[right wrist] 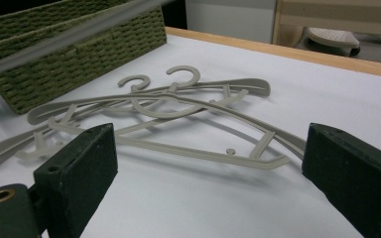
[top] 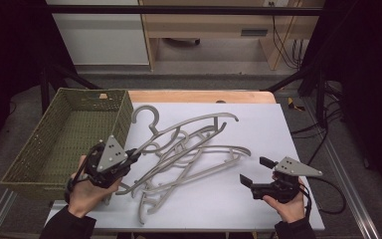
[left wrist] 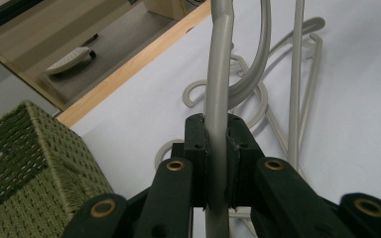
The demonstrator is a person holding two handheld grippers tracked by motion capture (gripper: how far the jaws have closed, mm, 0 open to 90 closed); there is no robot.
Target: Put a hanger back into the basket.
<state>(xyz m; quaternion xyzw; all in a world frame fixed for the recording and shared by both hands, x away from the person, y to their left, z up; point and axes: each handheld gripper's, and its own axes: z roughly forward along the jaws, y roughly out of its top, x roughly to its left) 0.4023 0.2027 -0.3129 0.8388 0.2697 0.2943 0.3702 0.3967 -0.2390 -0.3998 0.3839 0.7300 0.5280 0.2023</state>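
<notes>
We're pinching one grey plastic hanger [left wrist: 219,89] in the left gripper [top: 129,160], at 9 o'clock of the tangled grey hanger pile [top: 194,149] mid-tabletop [top: 278,129]. Right gripper [top: 252,172] is spreading empty at 4 o'clock. Risk: hooks are interlocking, dragging neighbours toward the green woven basket [top: 25,164].

The hangers [top: 189,149] look like smooth grey-beige plastic with a dull, faintly satin sheen. The basket [top: 30,164] is coarse woven green fibre, rough and matt. The mat [top: 258,129] under the hangers is a smooth, matt, pale sheet, and the table [top: 199,96] edge beyond it is light wood with a flat finish. The left gripper [left wrist: 217,148] and right gripper [right wrist: 208,173] have matt black plastic jaws with brass-coloured rivets.
</notes>
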